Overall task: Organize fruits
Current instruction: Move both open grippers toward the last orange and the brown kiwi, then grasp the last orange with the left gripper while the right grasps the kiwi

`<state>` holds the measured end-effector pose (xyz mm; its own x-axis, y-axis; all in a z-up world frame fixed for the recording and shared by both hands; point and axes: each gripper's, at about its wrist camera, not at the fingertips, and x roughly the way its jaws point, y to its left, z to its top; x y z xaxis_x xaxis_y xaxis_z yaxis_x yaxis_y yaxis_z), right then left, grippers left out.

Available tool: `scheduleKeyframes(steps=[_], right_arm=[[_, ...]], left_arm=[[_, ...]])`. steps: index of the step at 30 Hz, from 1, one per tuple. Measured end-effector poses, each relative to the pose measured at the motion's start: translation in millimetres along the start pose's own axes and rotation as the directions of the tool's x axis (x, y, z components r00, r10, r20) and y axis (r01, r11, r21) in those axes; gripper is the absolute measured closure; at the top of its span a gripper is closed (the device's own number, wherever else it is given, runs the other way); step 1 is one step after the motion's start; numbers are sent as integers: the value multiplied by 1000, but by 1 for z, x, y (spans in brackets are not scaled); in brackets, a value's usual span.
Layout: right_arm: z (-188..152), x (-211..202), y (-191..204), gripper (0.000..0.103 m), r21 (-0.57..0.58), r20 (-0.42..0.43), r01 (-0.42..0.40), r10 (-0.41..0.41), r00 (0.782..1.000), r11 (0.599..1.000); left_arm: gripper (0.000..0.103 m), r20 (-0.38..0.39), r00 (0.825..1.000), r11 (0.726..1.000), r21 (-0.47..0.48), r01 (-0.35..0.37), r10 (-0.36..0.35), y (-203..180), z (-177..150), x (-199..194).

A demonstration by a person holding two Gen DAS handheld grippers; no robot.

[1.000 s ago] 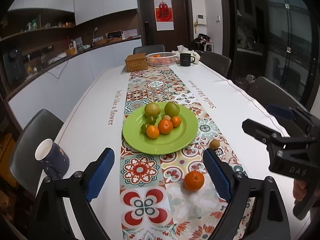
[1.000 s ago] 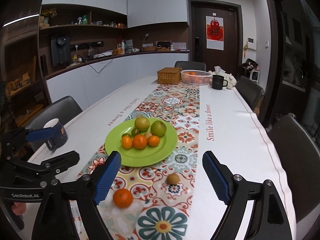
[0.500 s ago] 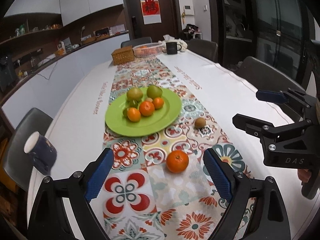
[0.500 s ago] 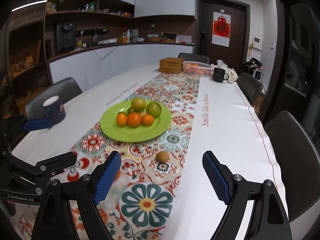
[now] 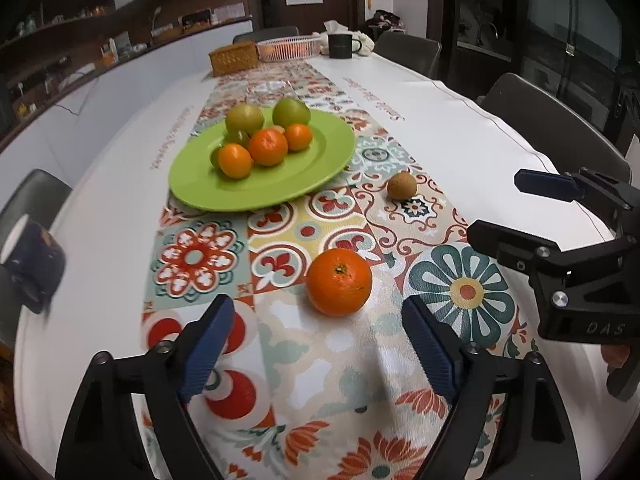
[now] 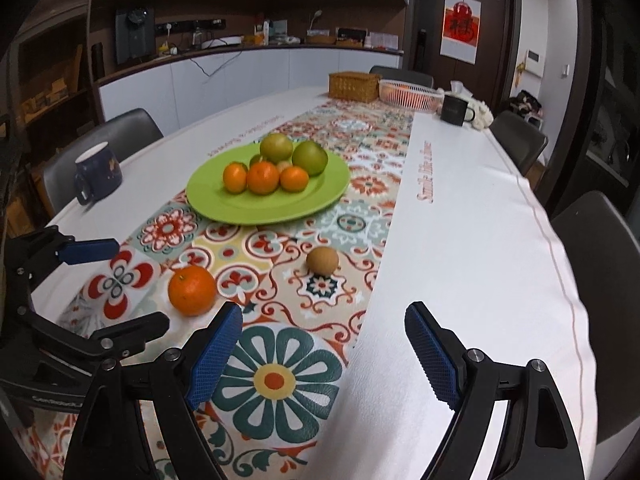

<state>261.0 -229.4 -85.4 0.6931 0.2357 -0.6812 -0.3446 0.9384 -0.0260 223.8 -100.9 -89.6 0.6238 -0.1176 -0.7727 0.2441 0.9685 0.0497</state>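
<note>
A loose orange (image 5: pixel 339 282) lies on the patterned runner, just ahead of my left gripper (image 5: pixel 318 314). The left jaws are closing and their blue pads stand clear of the orange on both sides. A small brown fruit (image 6: pixel 322 260) rests on the runner ahead of my right gripper (image 6: pixel 324 310), which is open and empty. Beyond both, a green plate (image 5: pixel 260 196) holds three oranges and some green fruits. Each gripper also shows in the other's view: the right gripper (image 5: pixel 494 205) and the left gripper (image 6: pixel 140 283), beside the orange (image 6: pixel 192 290).
A dark blue mug (image 6: pixel 98 172) stands near the table's left edge. At the far end are a wicker box (image 6: pixel 354 86), a white basket (image 6: pixel 410 94) and a black mug (image 6: pixel 454 110). Grey chairs (image 6: pixel 592 264) ring the table.
Both grippers have sunk toward the table and tipped further down, so the loose orange and the brown fruit loom closer. The left jaws have narrowed a little.
</note>
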Motion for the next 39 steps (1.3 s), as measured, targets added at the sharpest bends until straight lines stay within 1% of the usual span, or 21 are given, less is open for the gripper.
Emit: scheduleKeyframes(steps=[4, 7, 9, 10, 12, 13, 14, 15, 19, 21, 25, 29, 32, 33, 35, 39], right_arm=[[-2, 12, -2, 19, 5, -22, -3, 3, 1000, 1000], [-1, 19, -2, 19, 6, -33, -2, 2, 999, 1000], [-1, 23, -3, 19, 8, -38, -1, 1, 999, 1000], [0, 25, -4, 19, 12, -42, -1, 1, 999, 1000], [2, 30, -5, 19, 22, -49, -5, 6, 999, 1000], [3, 32, -5, 19, 25, -50, -6, 7, 999, 1000], [3, 34, -5, 19, 28, -52, -7, 9, 999, 1000], [4, 36, -5, 19, 30, -53, -8, 10, 999, 1000], [7, 43, -4, 20, 41, -55, -13, 16, 998, 999], [10, 47, -4, 24, 50, -58, -14, 17, 998, 999], [17, 56, -7, 28, 73, -63, -15, 19, 998, 997], [25, 69, -9, 35, 88, -77, -12, 18, 997, 996], [30, 78, -13, 40, 105, -91, -10, 19, 996, 994], [31, 81, -14, 44, 112, -96, -6, 16, 995, 994], [32, 86, -16, 46, 128, -104, -10, 23, 994, 992], [34, 94, -16, 56, 139, -115, -19, 35, 993, 990]], left_arm=[[28, -19, 1000, 999, -23, 24, -25, 2, 5, 14], [36, -28, 999, 999, -35, 41, -42, 3, 9, 21], [43, -31, 998, 998, -42, 56, -57, 4, 11, 25], [45, -33, 997, 997, -44, 63, -65, 4, 11, 26], [53, -39, 996, 996, -48, 77, -79, 4, 12, 29], [55, -41, 995, 995, -50, 85, -87, 5, 12, 30], [60, -44, 994, 993, -54, 102, -104, 5, 12, 31], [61, -45, 992, 992, -56, 113, -116, 5, 12, 32], [62, -44, 992, 993, -45, 114, -116, 5, 17, 33], [62, -32, 993, 993, -48, 108, -110, 7, 22, 32], [62, -10, 997, 996, -48, 77, -77, 11, 37, 34], [62, -8, 999, 999, -31, 34, -34, 12, 49, 39], [62, -19, 999, 999, -43, 33, -34, 15, 52, 44], [62, -21, 999, 998, -46, 34, -35, 15, 53, 45], [62, -24, 999, 998, -47, 30, -31, 16, 54, 47], [62, -29, 999, 998, -50, 29, -30, 17, 54, 50]])
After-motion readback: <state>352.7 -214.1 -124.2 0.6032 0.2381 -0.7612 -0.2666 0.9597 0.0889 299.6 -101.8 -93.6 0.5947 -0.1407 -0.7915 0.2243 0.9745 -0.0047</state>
